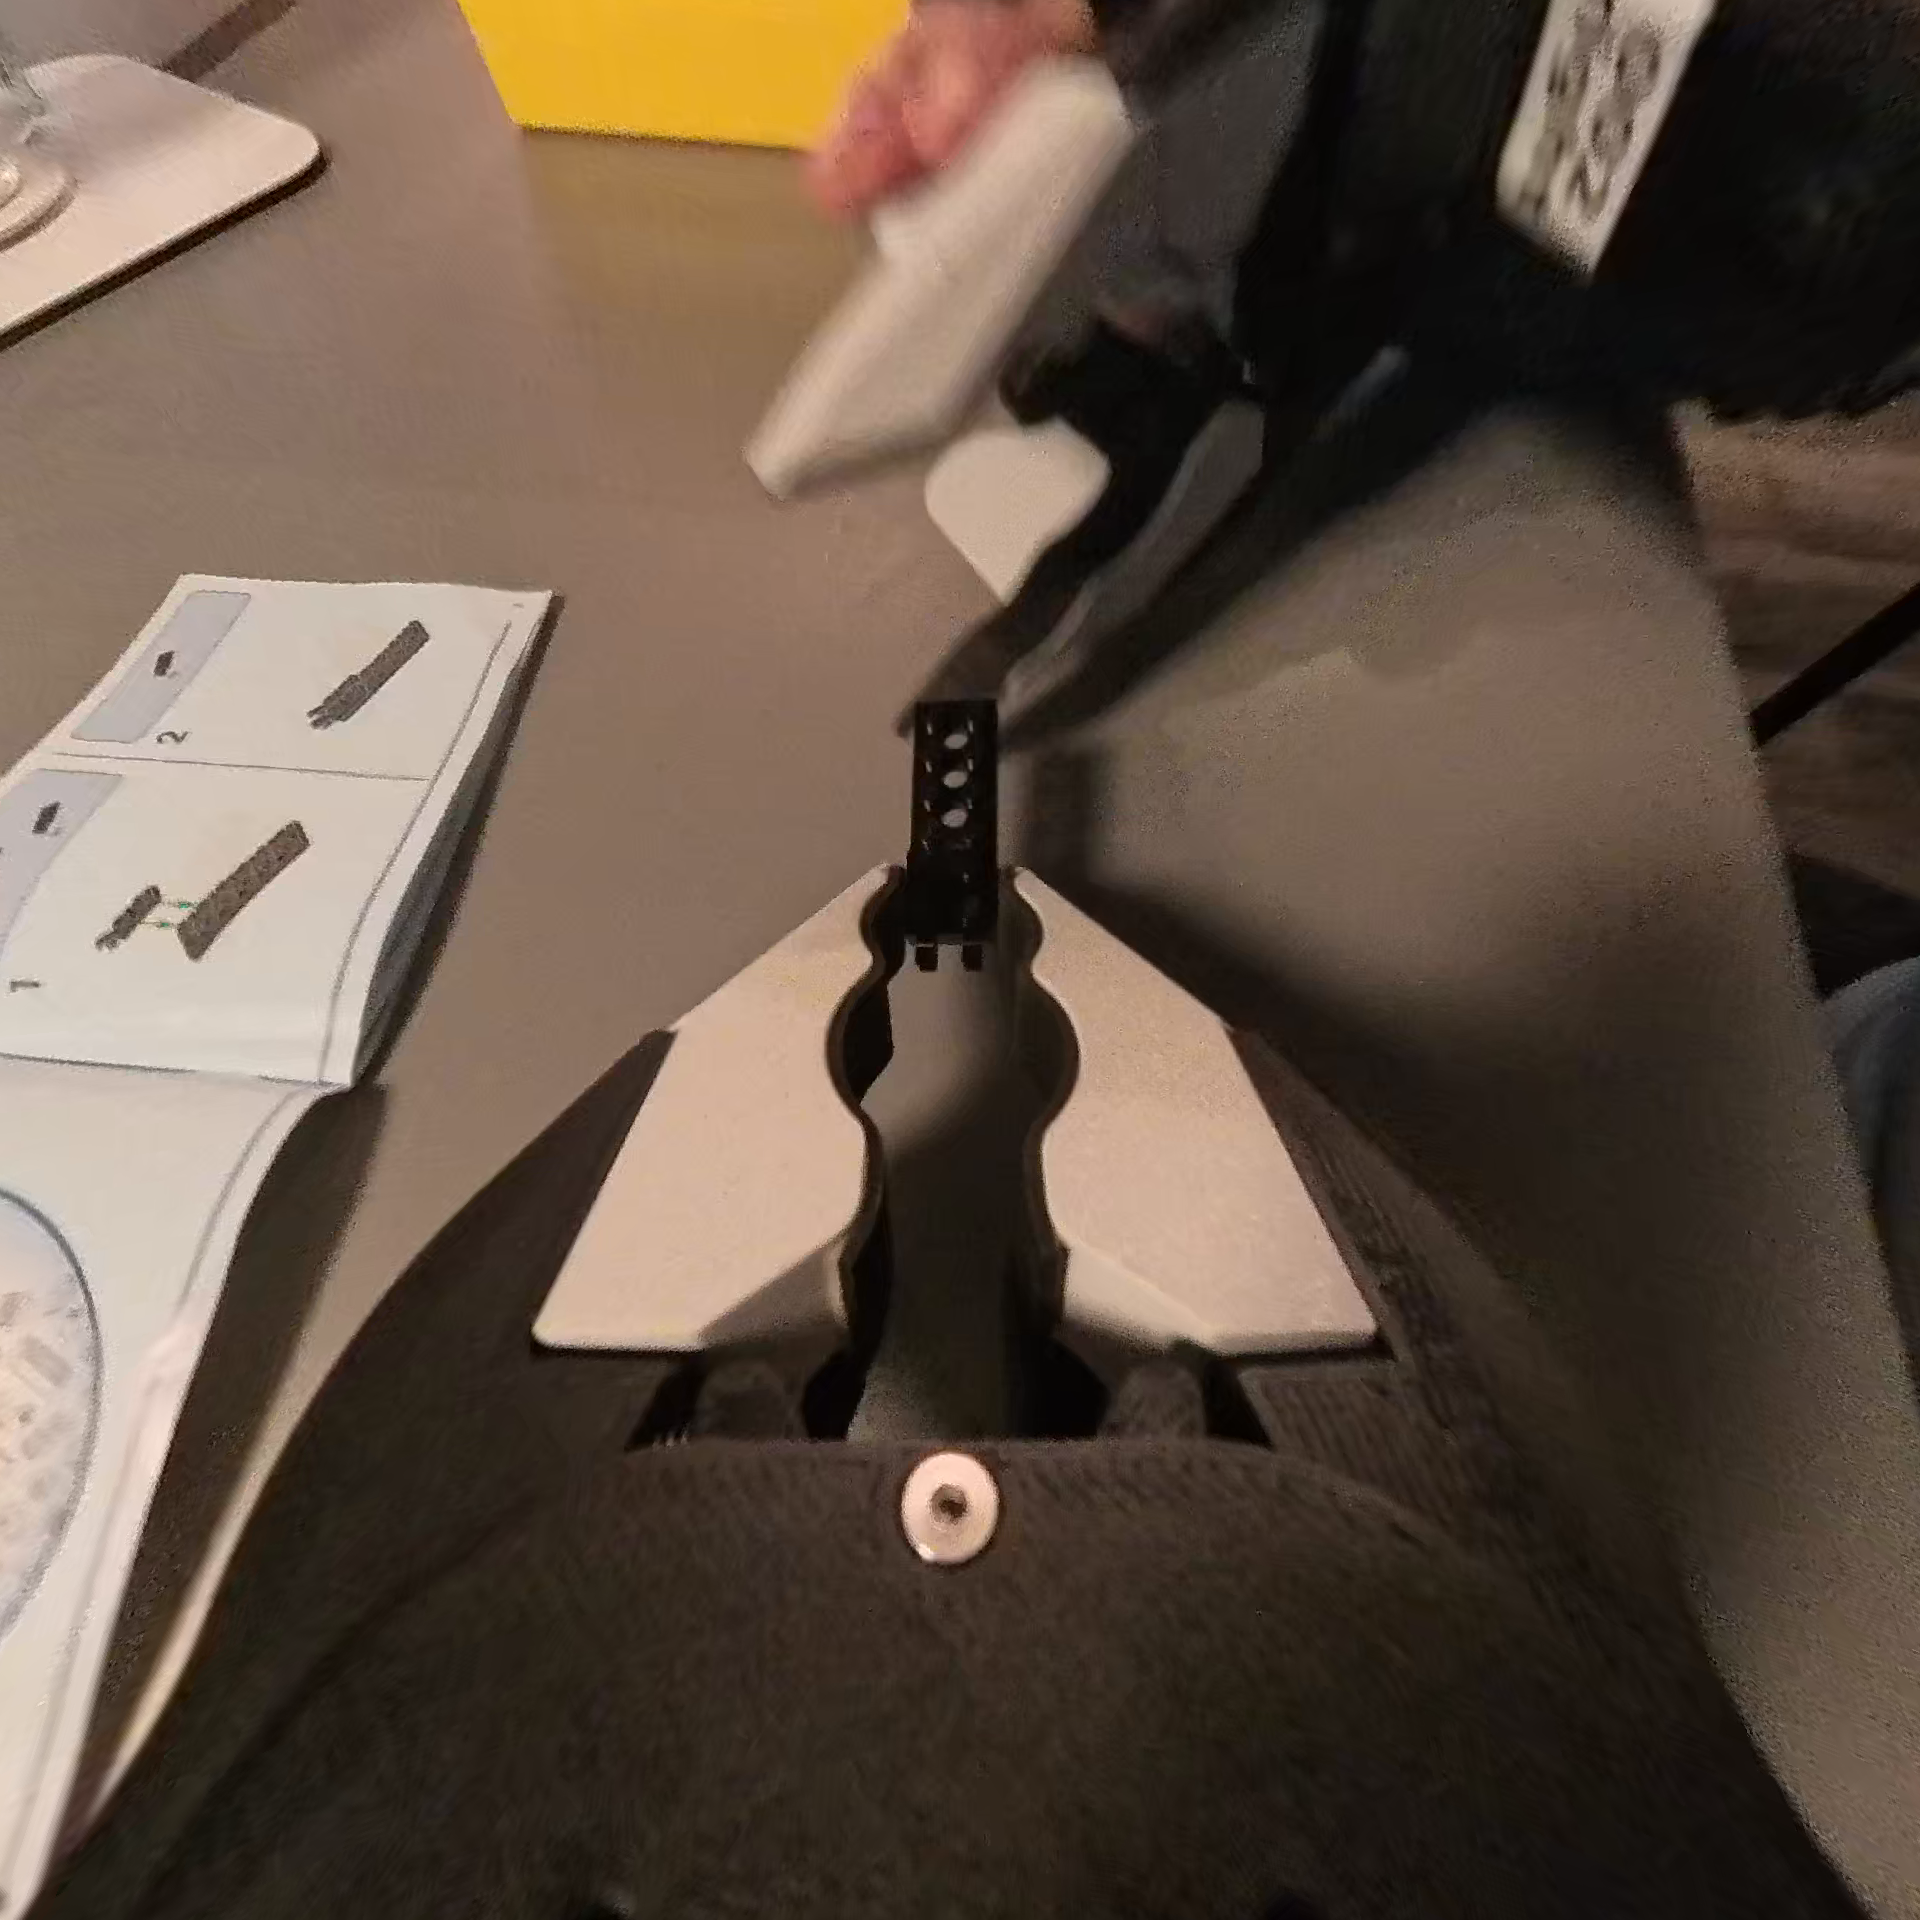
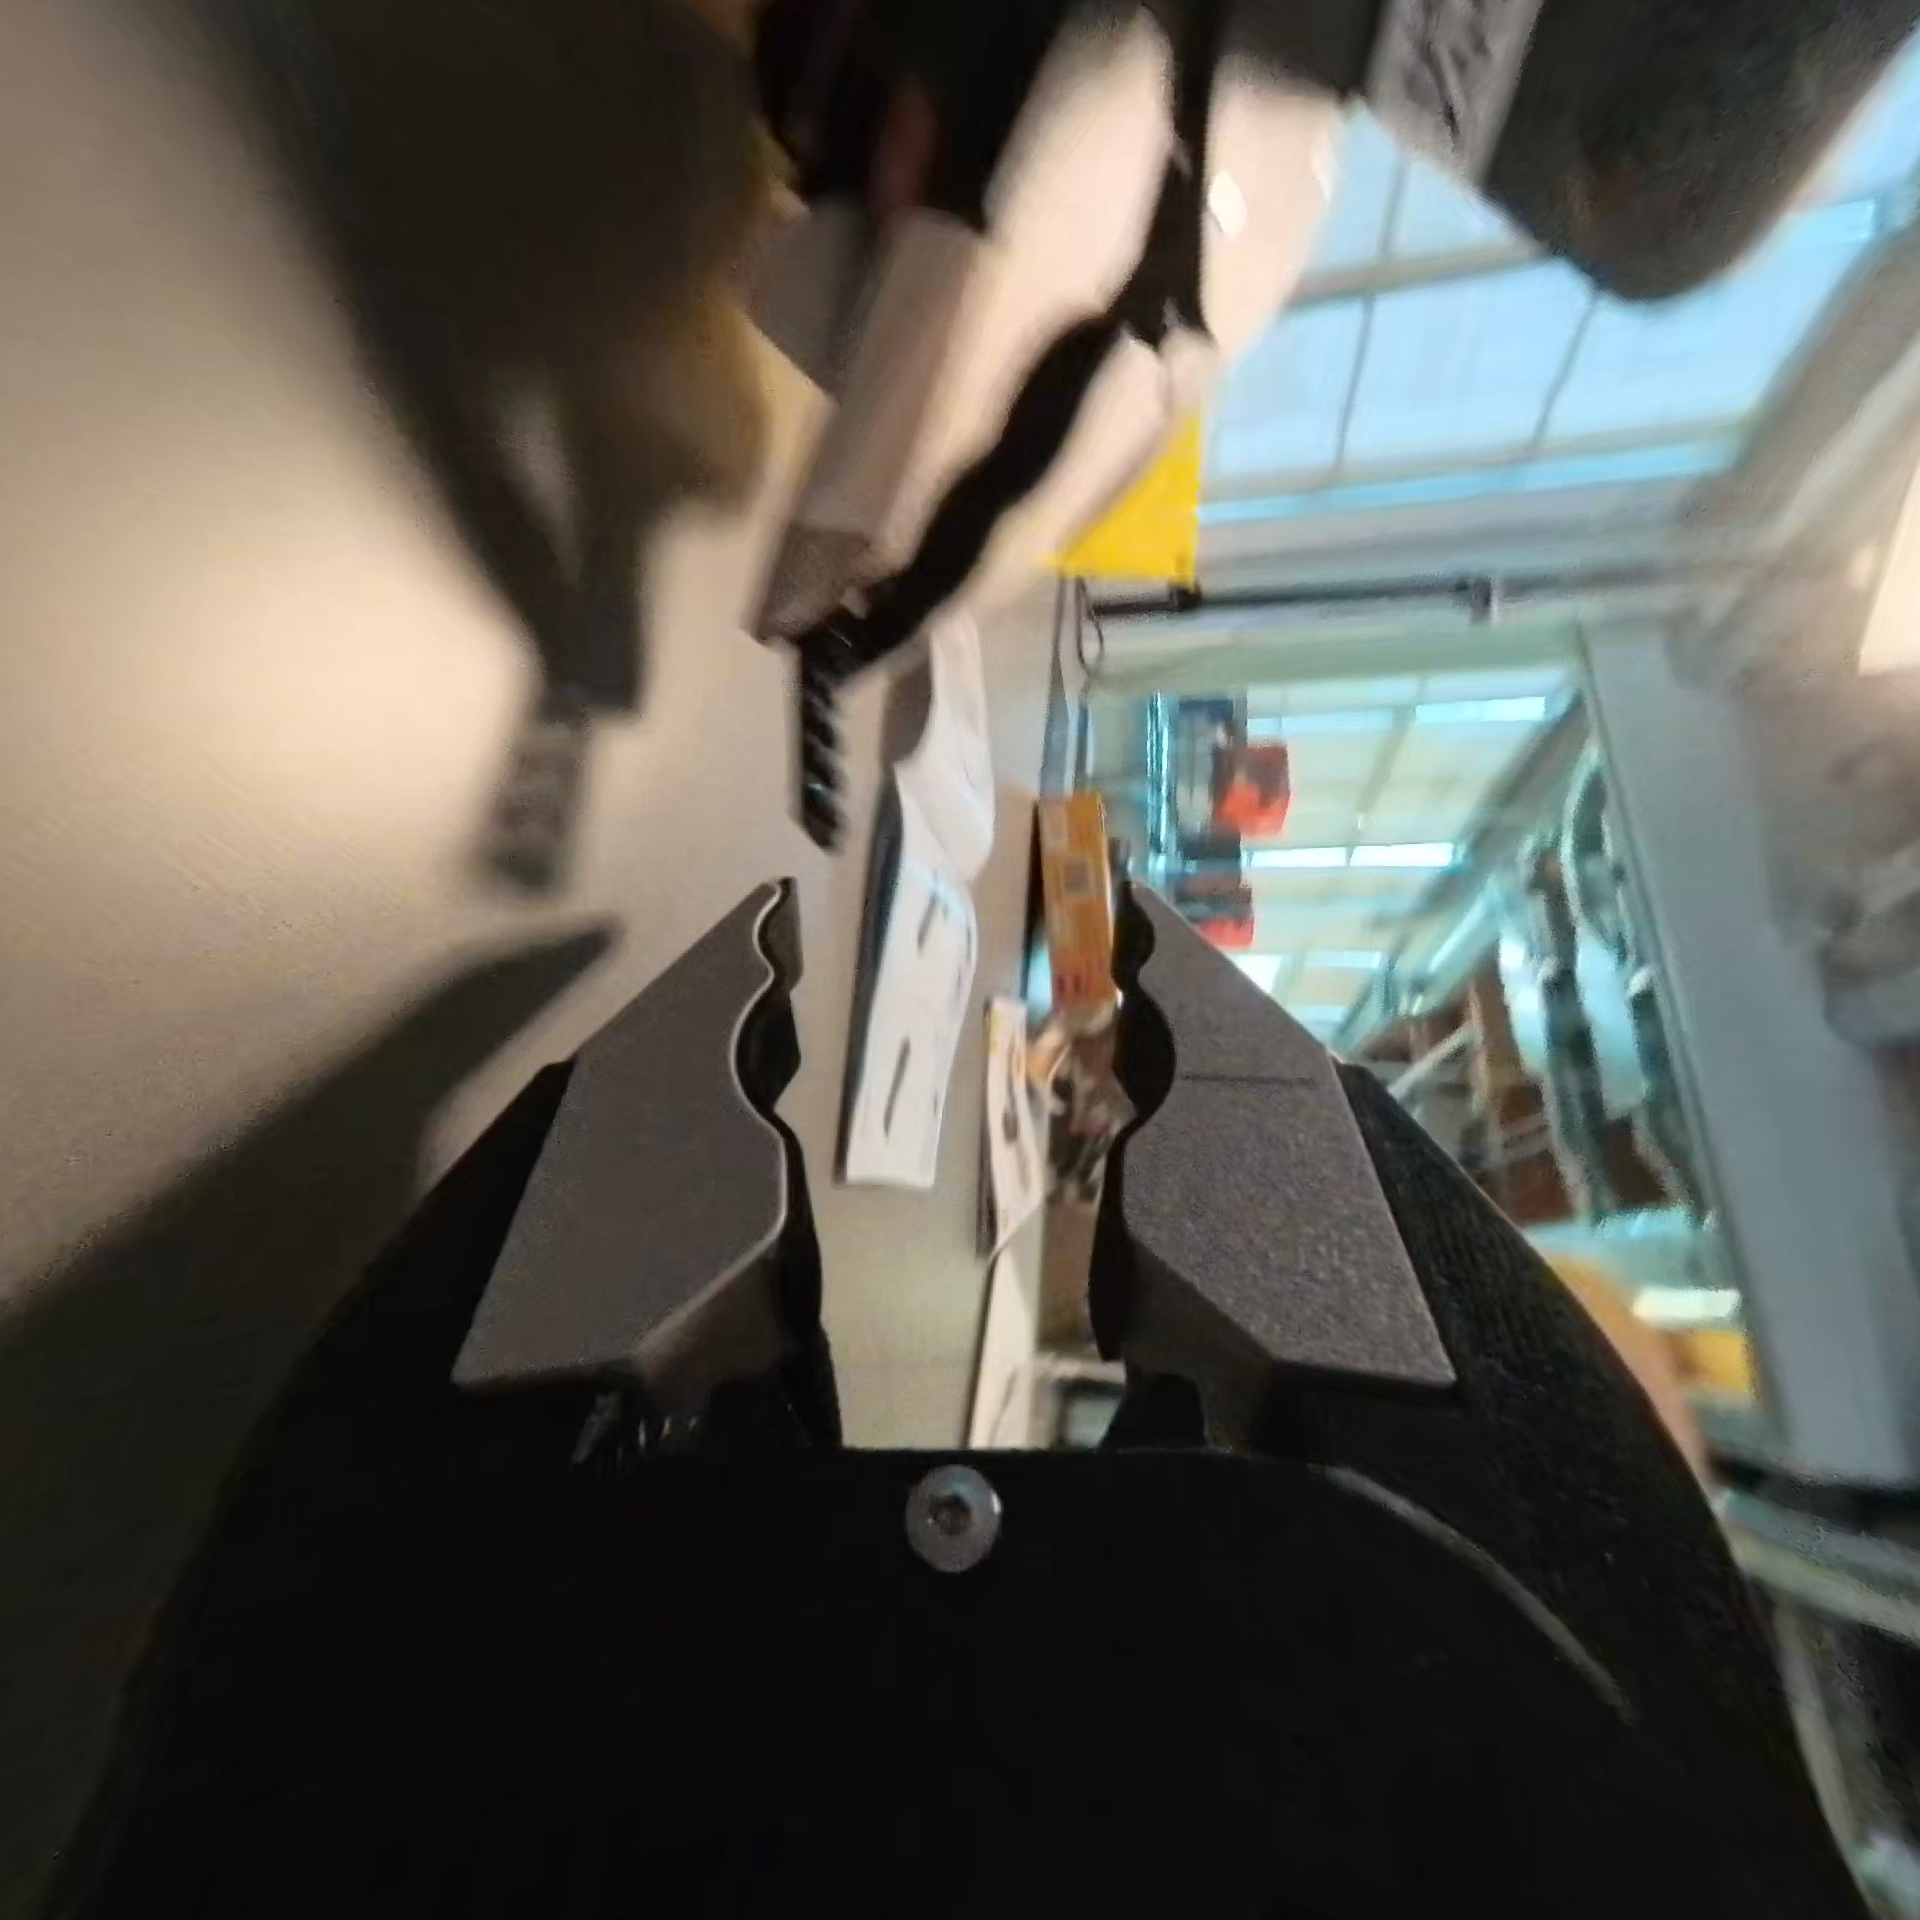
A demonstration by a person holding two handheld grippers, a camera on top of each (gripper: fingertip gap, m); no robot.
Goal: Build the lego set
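Note:
My left gripper (image 1: 951, 883) is shut on a black Lego beam (image 1: 954, 800) with a row of holes. It grips the beam's near end, and the beam sticks out forward above the brown table (image 1: 582, 416). My right gripper (image 1: 883, 530) is blurred at the upper right of the left wrist view, just beyond the beam's far end. In the right wrist view, which is tilted, my right gripper (image 2: 956, 914) is open and empty. The black beam (image 2: 826, 748) held by the left gripper (image 2: 831, 623) shows above its fingers there.
An open instruction booklet (image 1: 260, 831) lies on the table at left and also shows in the right wrist view (image 2: 925, 977). A yellow box (image 1: 686, 62) stands at the far edge. A grey mat (image 1: 135, 177) with a glass foot is far left. A hand (image 1: 914, 114) holds the right gripper. Across from one pair of fingers to the other is roughly 5 cm.

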